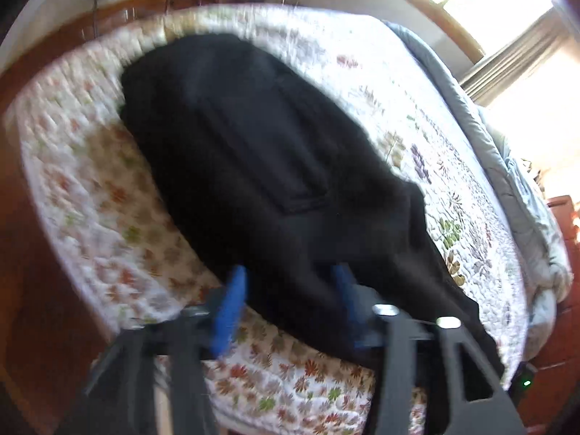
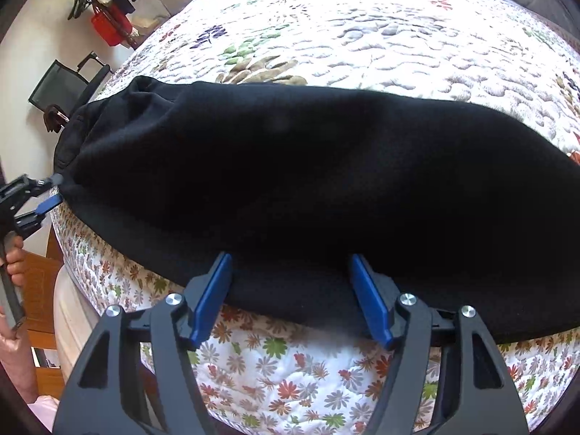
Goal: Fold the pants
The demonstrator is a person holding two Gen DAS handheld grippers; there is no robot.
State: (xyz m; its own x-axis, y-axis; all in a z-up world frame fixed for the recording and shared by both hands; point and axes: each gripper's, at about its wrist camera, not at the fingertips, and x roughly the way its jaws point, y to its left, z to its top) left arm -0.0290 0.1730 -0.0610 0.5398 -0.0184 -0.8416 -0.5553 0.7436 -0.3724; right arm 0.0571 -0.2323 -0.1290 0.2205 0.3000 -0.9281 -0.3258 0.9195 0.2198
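Black pants (image 1: 275,166) lie spread on a floral quilt (image 1: 72,188), reaching along the bed's near edge; a back pocket shows on top. My left gripper (image 1: 290,279) is open, its blue fingers (image 1: 232,308) on either side of the pants' near edge. In the right wrist view the pants (image 2: 308,188) stretch left to right across the quilt (image 2: 362,36). My right gripper (image 2: 291,264) is open, blue fingers (image 2: 210,301) straddling the near hem. The left gripper (image 2: 54,190) shows at the pants' left end.
A grey duvet (image 1: 489,152) lies along the bed's far side. Wooden floor (image 1: 36,290) lies left of the bed. A black chair (image 2: 61,83) and a coat rack with a red basket (image 2: 108,25) stand beyond the bed's corner.
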